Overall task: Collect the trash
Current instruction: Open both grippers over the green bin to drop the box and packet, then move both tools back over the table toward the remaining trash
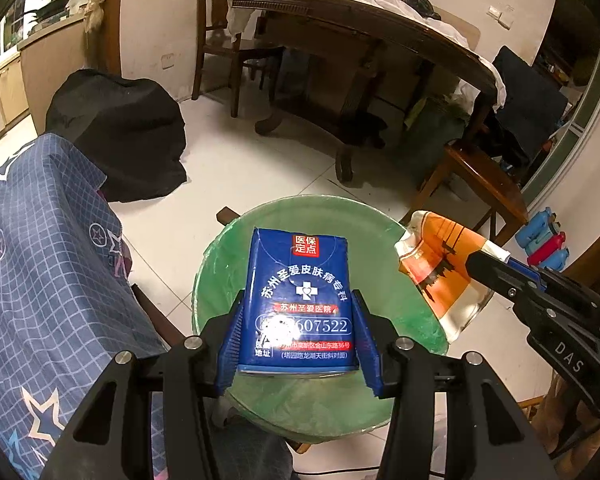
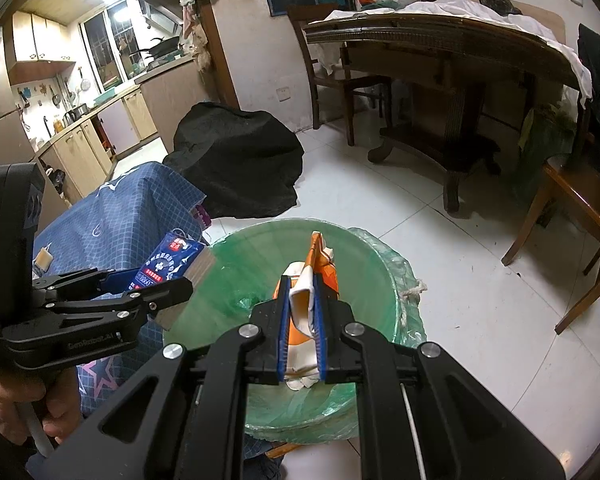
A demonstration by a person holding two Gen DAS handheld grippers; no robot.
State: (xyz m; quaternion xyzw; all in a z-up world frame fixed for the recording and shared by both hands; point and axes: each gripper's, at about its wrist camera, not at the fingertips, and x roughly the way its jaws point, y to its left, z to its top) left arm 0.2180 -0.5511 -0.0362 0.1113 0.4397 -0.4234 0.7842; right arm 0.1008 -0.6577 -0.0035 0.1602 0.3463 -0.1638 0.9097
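My left gripper (image 1: 298, 300) is shut on a blue tissue pack (image 1: 298, 280) with white Chinese print, held above the open mouth of a trash bin lined with a green bag (image 1: 220, 280). My right gripper (image 2: 300, 284) is shut on a crumpled orange and white wrapper (image 2: 302, 300), also held over the green-lined bin (image 2: 360, 264). The wrapper (image 1: 440, 272) and the right gripper (image 1: 500, 272) show at the right of the left wrist view. The tissue pack (image 2: 168, 264) and the left gripper (image 2: 160, 292) show at the left of the right wrist view.
A surface covered in blue grid cloth with stars (image 1: 40, 260) stands just left of the bin. A black bag (image 1: 120, 132) lies on the white tile floor behind it. A dark wooden table (image 1: 360, 40) and chairs (image 1: 480, 176) stand farther back and to the right.
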